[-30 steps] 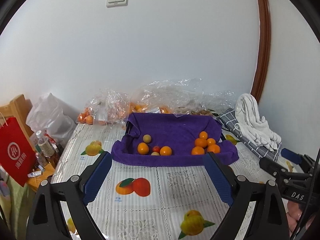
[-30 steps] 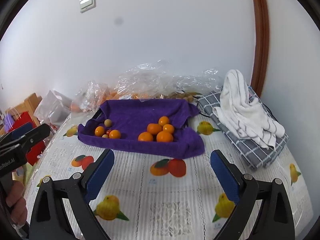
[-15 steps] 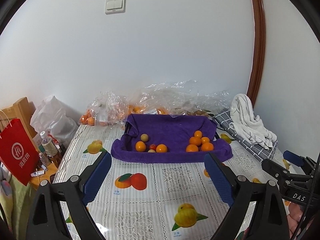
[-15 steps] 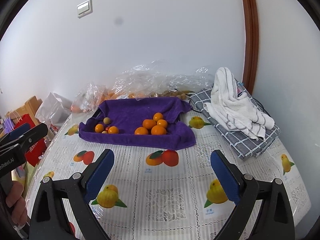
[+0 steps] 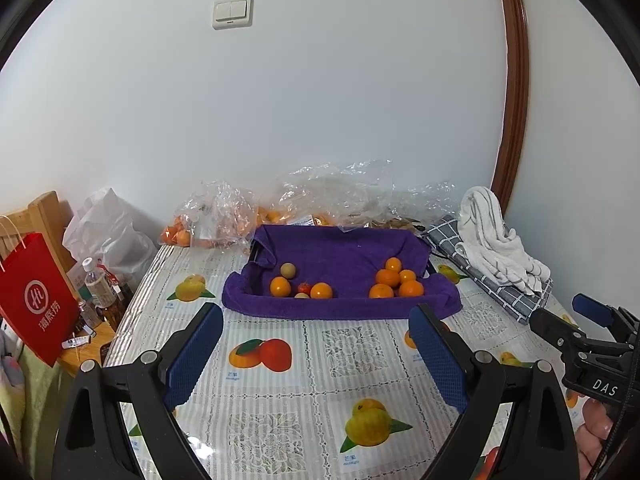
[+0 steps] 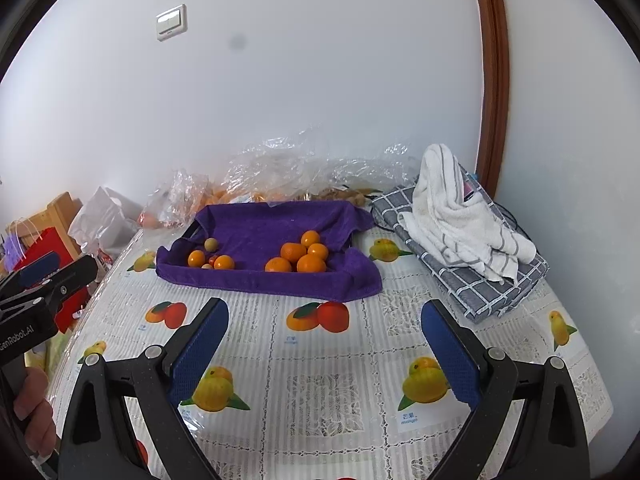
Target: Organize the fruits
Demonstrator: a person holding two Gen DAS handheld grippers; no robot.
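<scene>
Left wrist: both grippers' fingers wide, empty

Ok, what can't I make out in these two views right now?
- Fruit in the plastic bags: both views, crinkled film blurs it.
- Small pale fruit: left view, oranges half hide it.
- Tray under purple towel: fully draped.
- Bottles: left view, labels too small.

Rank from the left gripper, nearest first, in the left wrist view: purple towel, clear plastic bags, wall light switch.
1. purple towel, straight ahead of the left gripper on the table, fruit lying in it.
2. clear plastic bags, behind the towel against the wall.
3. light switch, high on the wall, left of centre.
</scene>
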